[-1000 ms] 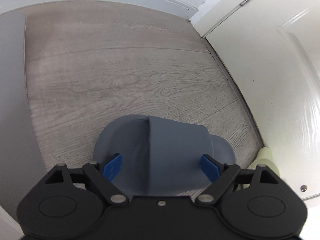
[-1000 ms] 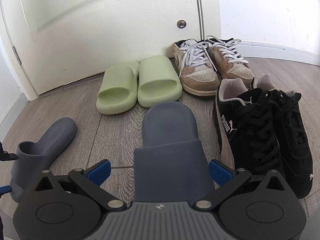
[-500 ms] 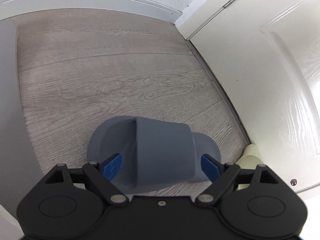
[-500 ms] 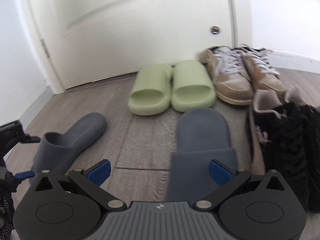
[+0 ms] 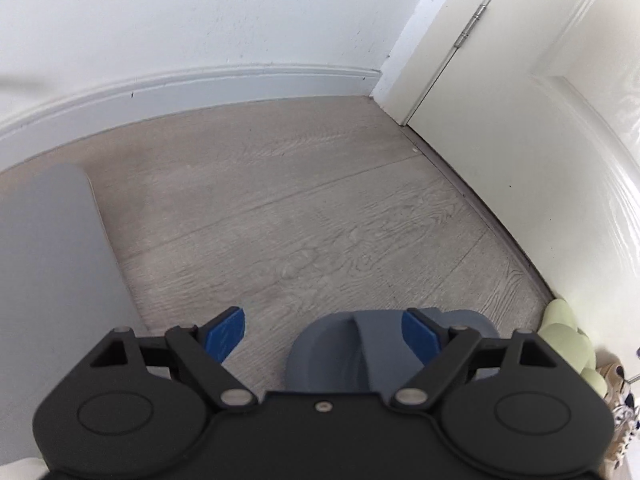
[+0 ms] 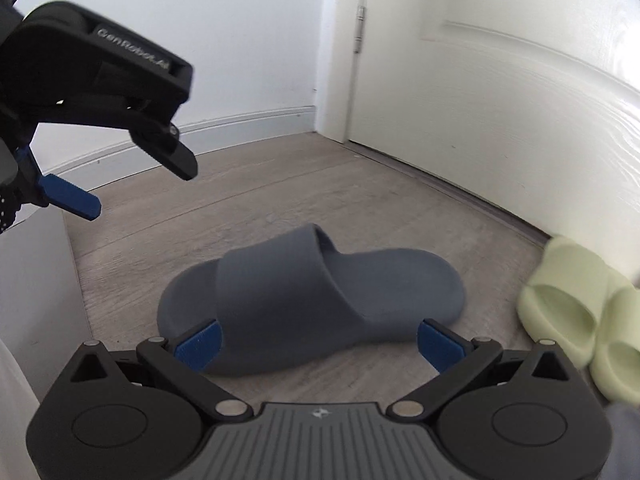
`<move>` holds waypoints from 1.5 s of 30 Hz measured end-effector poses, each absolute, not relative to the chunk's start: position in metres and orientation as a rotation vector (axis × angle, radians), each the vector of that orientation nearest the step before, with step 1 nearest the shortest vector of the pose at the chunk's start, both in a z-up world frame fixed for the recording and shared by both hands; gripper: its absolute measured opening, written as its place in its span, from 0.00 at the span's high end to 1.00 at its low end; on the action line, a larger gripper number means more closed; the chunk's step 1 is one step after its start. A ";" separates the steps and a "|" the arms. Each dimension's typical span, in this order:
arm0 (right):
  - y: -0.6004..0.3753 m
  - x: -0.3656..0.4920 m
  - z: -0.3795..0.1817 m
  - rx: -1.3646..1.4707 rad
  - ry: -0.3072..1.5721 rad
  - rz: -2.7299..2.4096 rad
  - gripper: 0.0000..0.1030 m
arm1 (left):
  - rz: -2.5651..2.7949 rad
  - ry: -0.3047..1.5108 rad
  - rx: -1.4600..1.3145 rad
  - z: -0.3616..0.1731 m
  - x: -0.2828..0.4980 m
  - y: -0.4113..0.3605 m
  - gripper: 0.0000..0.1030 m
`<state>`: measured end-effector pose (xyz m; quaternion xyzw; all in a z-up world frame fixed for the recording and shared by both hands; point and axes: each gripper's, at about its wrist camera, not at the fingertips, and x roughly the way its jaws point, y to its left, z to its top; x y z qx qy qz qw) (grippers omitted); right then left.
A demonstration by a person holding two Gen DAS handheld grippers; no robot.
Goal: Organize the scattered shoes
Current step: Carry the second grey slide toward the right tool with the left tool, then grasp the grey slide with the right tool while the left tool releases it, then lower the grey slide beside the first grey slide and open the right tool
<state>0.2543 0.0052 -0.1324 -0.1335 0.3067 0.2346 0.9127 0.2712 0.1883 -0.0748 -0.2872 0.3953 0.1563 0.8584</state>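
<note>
Left hand-held gripper (image 5: 323, 330): jaws spread wide, empty, raised above the grey slide sandal (image 6: 308, 300). Right hand-held gripper (image 6: 318, 344): jaws spread wide, empty, close behind the sandal. Sandal lies on the wood-grain floor (image 6: 288, 196), near the green slides (image 6: 580, 308) beside the white door (image 6: 500, 100).

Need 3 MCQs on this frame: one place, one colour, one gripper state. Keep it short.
1. Where do the green slides sit?
A. against the door
B. on a shelf
C. in a box

2. What colour is the slide ahead of the right gripper?
A. red
B. grey-blue
C. white

3. How does the left gripper stand?
A. shut on the slide
B. open, in the air
C. flat on the floor

Answers:
1 A, they lie at the foot of the door.
2 B, its strap and sole are grey-blue.
3 B, its fingers are apart and hold nothing.
</note>
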 end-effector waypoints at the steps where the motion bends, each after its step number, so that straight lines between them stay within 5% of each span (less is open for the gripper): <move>1: 0.022 0.257 -0.139 -0.349 0.612 0.475 0.00 | 0.328 0.829 -0.640 -0.077 0.271 0.193 0.16; 8: 0.049 0.280 -0.159 -0.449 0.605 0.499 0.02 | 0.311 0.835 -0.812 -0.085 0.267 0.217 0.16; 10: 0.044 0.283 -0.158 -0.453 0.610 0.508 0.20 | 0.311 0.845 -0.823 -0.086 0.268 0.217 0.16; 45: -0.168 0.201 -0.143 -0.755 0.801 0.780 0.17 | -0.004 0.847 -0.184 -0.077 0.266 0.069 0.16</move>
